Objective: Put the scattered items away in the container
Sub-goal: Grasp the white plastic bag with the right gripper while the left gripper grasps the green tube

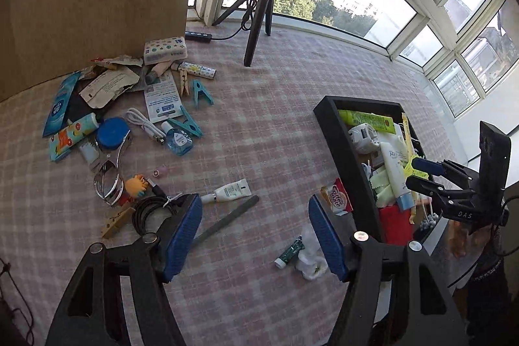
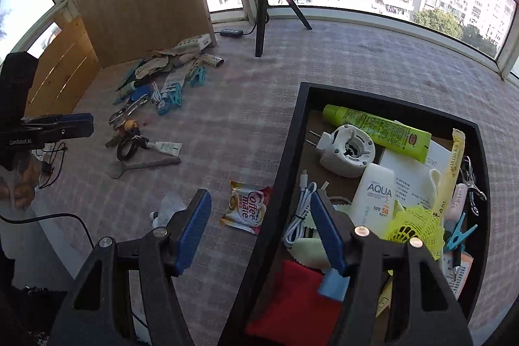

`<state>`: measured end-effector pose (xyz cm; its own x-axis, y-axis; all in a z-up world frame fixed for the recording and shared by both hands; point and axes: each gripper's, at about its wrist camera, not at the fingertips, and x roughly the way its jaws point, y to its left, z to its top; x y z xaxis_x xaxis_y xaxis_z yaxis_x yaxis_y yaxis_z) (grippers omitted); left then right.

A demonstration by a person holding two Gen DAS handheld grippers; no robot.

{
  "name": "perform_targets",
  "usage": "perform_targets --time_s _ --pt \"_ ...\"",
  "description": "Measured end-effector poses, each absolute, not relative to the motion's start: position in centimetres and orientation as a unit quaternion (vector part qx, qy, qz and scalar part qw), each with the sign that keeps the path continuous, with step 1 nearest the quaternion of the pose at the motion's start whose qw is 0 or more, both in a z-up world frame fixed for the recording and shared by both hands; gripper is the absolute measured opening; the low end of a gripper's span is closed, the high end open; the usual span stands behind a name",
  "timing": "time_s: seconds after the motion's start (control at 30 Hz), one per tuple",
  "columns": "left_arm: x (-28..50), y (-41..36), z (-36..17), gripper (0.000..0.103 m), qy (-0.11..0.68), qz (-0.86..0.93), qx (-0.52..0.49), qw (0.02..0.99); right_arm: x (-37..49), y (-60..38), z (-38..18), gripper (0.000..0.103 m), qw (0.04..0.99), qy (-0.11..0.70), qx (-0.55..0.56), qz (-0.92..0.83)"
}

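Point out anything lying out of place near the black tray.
A Coffee mate sachet lies on the cloth right beside the black tray, not in it. A small green tube and crumpled clear plastic lie loose nearby.

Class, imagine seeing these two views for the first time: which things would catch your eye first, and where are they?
Probably the black container at right, crammed with bright things such as a lime-green tube and a white AQUA sunscreen bottle. Next, the scattered clutter at far left on the checked cloth. A Coffee-mate sachet lies just outside the container.
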<state>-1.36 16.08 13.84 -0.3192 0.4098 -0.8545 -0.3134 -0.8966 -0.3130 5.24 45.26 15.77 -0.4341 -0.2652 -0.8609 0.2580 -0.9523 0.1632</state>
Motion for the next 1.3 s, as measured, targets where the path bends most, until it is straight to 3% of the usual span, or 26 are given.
perform_targets --time_s 0.3,0.73,0.9,1.1,1.17,1.23,1.3 --pt "2.6 18.6 8.1 0.049 0.041 0.784 -0.548 0.290 7.0 37.4 9.9 0.063 0.212 0.017 0.577 -0.789" --pt "3.6 23.6 4.5 0.044 0.165 0.725 -0.539 0.395 7.5 33.7 6.9 0.062 0.210 0.046 0.598 -0.772" --pt "3.4 24.8 4.0 0.041 0.181 0.719 -0.534 0.407 7.1 33.8 6.1 0.050 0.197 0.056 0.605 -0.769" --pt "2.9 26.4 3.6 0.037 0.191 0.715 -0.530 0.414 6.6 35.1 5.3 0.042 0.177 0.054 0.615 -0.767" --pt "2.7 26.7 3.6 0.031 0.187 0.716 -0.530 0.414 6.4 35.5 5.2 0.040 0.174 0.050 0.615 -0.768" --pt "2.5 26.8 3.6 0.016 0.175 0.714 -0.537 0.414 6.3 35.8 5.2 0.039 0.171 0.041 0.612 -0.771" --pt "2.4 26.7 3.6 0.014 0.168 0.716 -0.540 0.409 6.2 36.2 5.4 0.038 0.165 0.035 0.609 -0.775"
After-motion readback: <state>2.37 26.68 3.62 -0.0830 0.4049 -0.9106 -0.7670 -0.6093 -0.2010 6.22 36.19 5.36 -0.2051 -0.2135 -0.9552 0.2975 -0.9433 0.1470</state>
